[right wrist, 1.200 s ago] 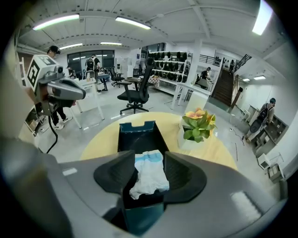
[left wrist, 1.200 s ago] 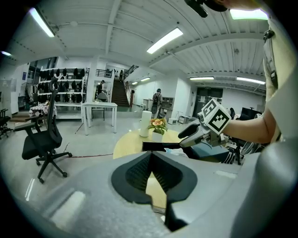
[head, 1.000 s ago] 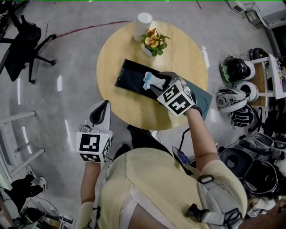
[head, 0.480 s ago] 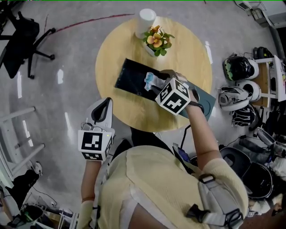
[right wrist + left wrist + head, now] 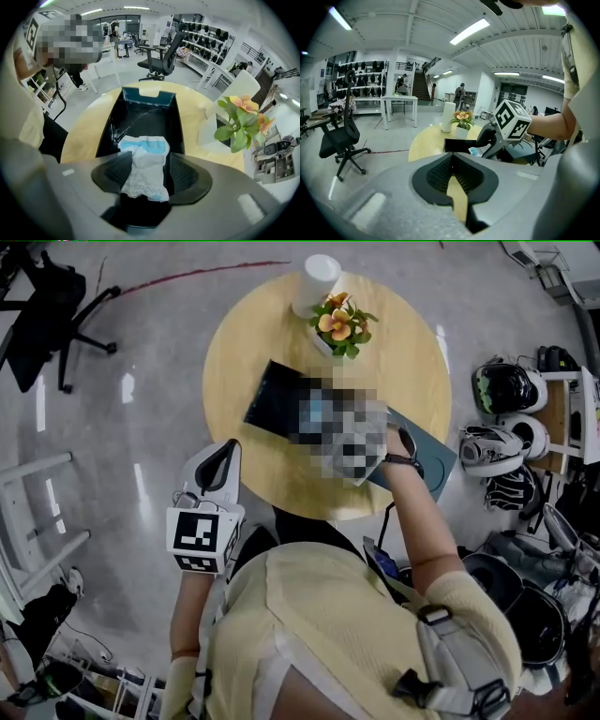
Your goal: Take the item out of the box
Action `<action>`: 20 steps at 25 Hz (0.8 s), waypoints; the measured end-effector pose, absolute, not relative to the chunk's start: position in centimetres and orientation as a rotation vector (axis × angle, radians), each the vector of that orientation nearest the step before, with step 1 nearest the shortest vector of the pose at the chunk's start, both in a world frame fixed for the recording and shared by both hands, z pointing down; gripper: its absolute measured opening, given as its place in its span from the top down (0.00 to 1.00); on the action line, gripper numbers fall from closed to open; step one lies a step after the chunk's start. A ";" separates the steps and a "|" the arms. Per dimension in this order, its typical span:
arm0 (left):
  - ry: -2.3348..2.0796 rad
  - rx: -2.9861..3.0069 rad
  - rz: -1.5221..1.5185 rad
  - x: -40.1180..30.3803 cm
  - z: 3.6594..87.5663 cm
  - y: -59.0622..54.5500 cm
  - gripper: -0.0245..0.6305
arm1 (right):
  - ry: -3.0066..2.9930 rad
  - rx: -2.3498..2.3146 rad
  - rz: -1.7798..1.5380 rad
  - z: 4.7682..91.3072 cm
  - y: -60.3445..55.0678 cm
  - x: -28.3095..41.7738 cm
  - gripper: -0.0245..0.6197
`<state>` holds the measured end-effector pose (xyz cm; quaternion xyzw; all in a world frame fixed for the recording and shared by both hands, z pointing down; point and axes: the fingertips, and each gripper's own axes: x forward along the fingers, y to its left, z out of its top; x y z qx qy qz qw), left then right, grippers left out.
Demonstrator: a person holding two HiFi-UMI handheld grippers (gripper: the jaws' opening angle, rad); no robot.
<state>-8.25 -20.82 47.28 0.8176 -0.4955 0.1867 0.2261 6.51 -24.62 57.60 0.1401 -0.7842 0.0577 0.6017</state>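
White and blue crumpled packet (image 5: 143,152) hangs between the jaws of the right gripper (image 5: 151,176), just above the near end of the open black box (image 5: 145,117). The jaws are opening, pads wide apart, and the packet sits loose in the gap. The box lies flat on the round wooden table (image 5: 244,343), with bare black floor inside and nothing else in it that I can make out. A dark teal flat piece (image 5: 429,463) lies just beside the box at the table edge. Potted flowers (image 5: 339,326) and a white cylinder (image 5: 317,282) stand at the far side of the table, apart from the box. Left gripper (image 5: 453,173) is held off the table, low at the person's side, jaws together, nothing between them. A black office chair (image 5: 47,324) stands on the floor, well apart.
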 end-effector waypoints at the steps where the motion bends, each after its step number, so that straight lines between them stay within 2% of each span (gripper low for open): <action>1: -1.368 2.251 0.514 -8.3 47.4 -20.9 0.95 | -1.811 0.320 0.138 57.7 -24.6 6.4 0.56; 10: -1.373 2.235 0.514 -7.7 47.8 -21.1 0.95 | -1.778 0.234 0.210 58.6 -24.0 5.8 0.59; 20: -1.398 2.236 0.497 -8.8 47.4 -20.7 0.95 | -1.790 0.207 0.162 58.3 -23.5 5.5 0.71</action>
